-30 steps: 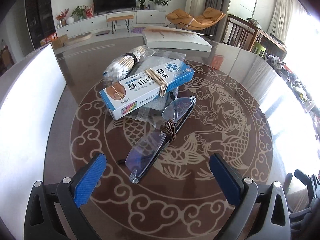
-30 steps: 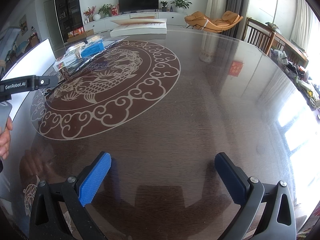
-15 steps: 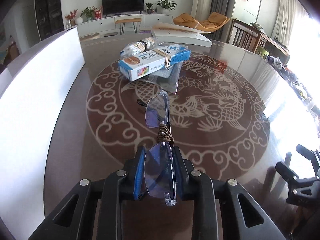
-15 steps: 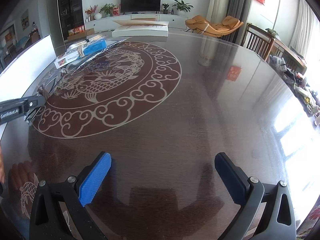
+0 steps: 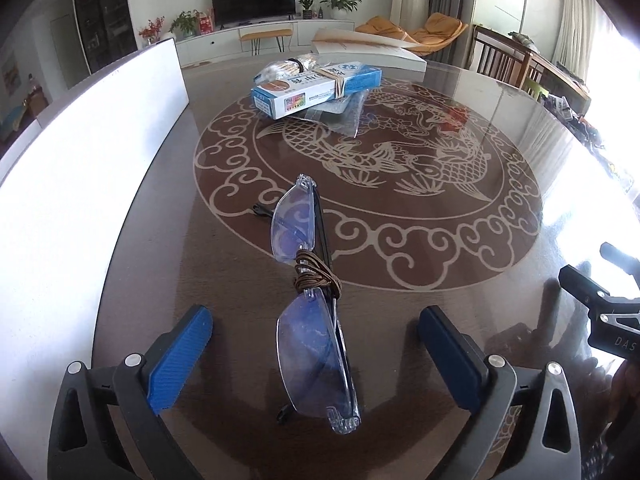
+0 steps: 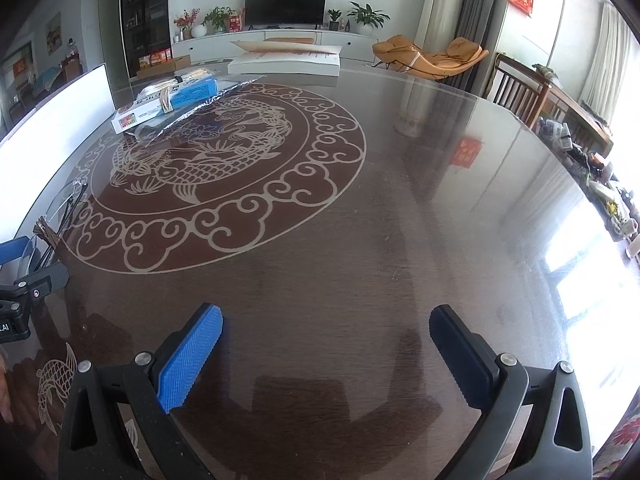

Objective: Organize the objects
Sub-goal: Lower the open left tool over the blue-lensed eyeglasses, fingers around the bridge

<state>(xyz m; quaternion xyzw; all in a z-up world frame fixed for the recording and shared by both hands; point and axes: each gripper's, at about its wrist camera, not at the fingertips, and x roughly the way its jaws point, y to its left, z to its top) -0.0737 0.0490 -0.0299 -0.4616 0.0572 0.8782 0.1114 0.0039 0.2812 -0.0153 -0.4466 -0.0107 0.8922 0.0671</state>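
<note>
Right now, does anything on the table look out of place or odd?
Yes. The folded glasses lie alone near the table edge, between the open left gripper pads, away from the boxed bundle. A brown cord is wound around their bridge, which is unusual. Nothing looks spilled or broken.

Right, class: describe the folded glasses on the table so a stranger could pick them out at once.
Start at the dark table with its pale dragon medallion. At the medallion's near rim, between the left gripper's open jaws, lie the glasses: clear bluish lenses, folded, with brown cord wound round the bridge.
</note>
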